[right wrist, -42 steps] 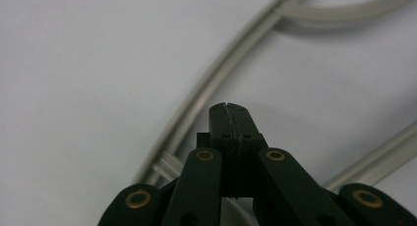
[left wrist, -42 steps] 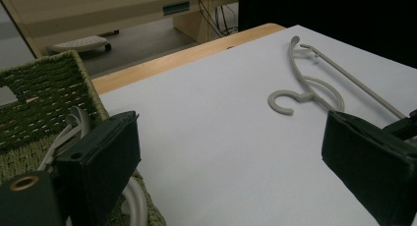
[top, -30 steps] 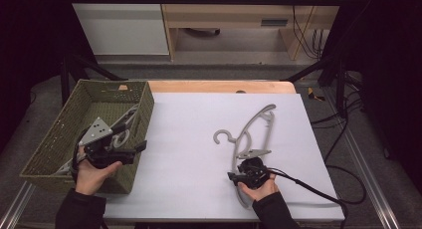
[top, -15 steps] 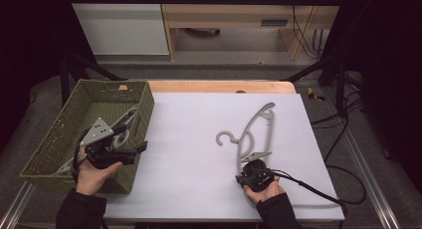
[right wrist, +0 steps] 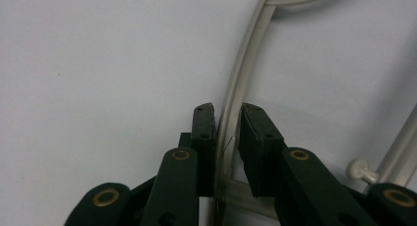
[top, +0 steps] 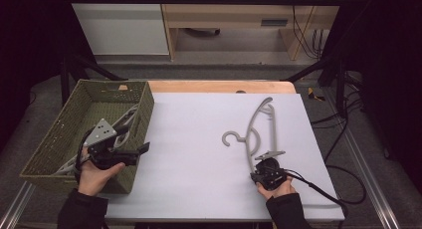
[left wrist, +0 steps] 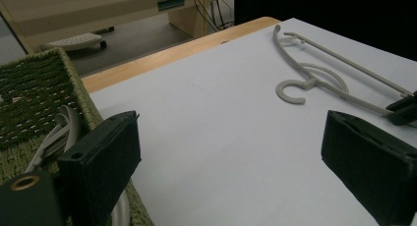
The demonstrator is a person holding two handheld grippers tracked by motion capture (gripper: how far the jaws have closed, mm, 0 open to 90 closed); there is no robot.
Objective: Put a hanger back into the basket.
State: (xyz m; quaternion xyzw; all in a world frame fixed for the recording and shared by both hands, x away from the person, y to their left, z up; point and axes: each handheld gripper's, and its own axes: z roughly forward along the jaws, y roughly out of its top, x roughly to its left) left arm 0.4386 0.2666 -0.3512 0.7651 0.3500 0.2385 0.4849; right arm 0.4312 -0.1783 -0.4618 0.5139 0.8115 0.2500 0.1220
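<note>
Broadly, the white surface [top: 199, 154] spreads across the middle, with a woven green basket [top: 64, 134] on its left edge holding pale hangers [top: 124, 120]. Right of centre lies a grey hanger [top: 256, 132], hook pointing left, one end far, the other near. At that near end the right claw [top: 266, 165] has just been closing, its pads now pinching the hanger's thin curved arm. Over the basket's near right corner, the left claw [top: 142, 150] gapes wide and holds nothing.
</note>
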